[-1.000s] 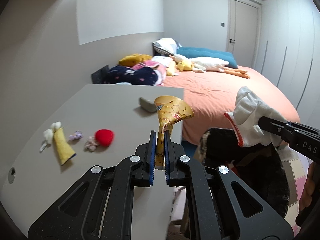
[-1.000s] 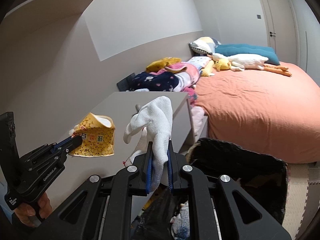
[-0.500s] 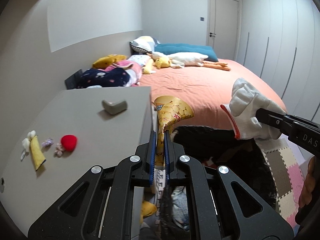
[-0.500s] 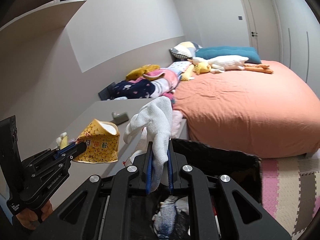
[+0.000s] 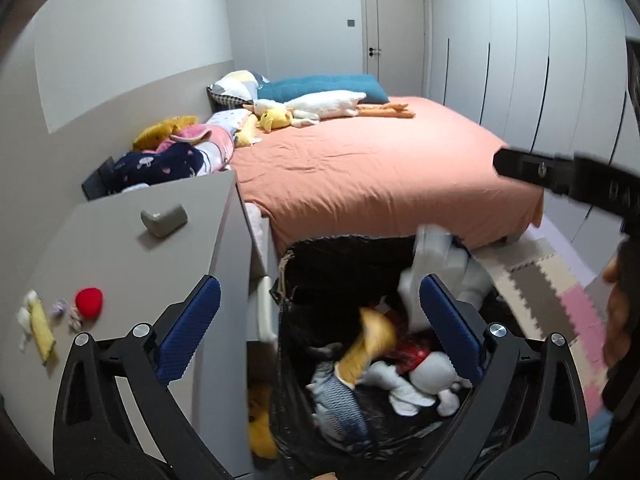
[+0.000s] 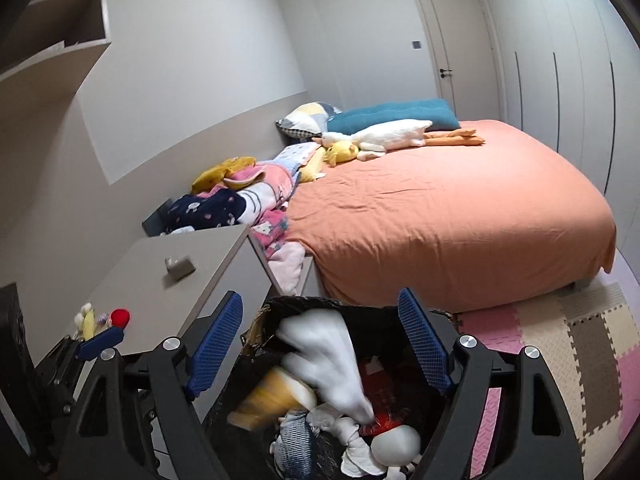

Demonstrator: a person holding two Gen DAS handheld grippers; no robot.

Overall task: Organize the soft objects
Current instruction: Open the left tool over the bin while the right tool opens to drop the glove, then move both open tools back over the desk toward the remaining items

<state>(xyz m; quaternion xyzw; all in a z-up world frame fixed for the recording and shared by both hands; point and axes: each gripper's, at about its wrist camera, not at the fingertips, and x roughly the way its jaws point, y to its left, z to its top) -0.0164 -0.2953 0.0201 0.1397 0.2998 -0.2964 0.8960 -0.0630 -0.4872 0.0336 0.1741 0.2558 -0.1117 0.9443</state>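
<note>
My left gripper (image 5: pixel 318 292) hangs over a black bin (image 5: pixel 352 238), its jaws opening with nothing pressed between them. A yellow printed cloth (image 5: pixel 370 344) drops blurred into the bin below it. My right gripper (image 6: pixel 320 304) is over the same bin (image 6: pixel 372 320), its jaws also opening. The white glove (image 6: pixel 320 348) falls free beneath it, beside the yellow cloth (image 6: pixel 272 400). In the left wrist view the glove (image 5: pixel 436 256) shows at the bin's far right rim, under the right gripper's black finger (image 5: pixel 560 176).
The bin holds several soft toys, among them a white doll (image 6: pixel 396 444). Left of it stands a grey desk (image 5: pixel 120 248) with a red plush (image 5: pixel 89 300), a yellow toy (image 5: pixel 40 328) and a grey block (image 5: pixel 164 220). An orange bed (image 5: pixel 380 160) lies behind, foam mats (image 5: pixel 540 292) to the right.
Both grippers moved from beside the desk to above the bin and went from shut to open. The yellow cloth and the white glove were let go and are falling in.
</note>
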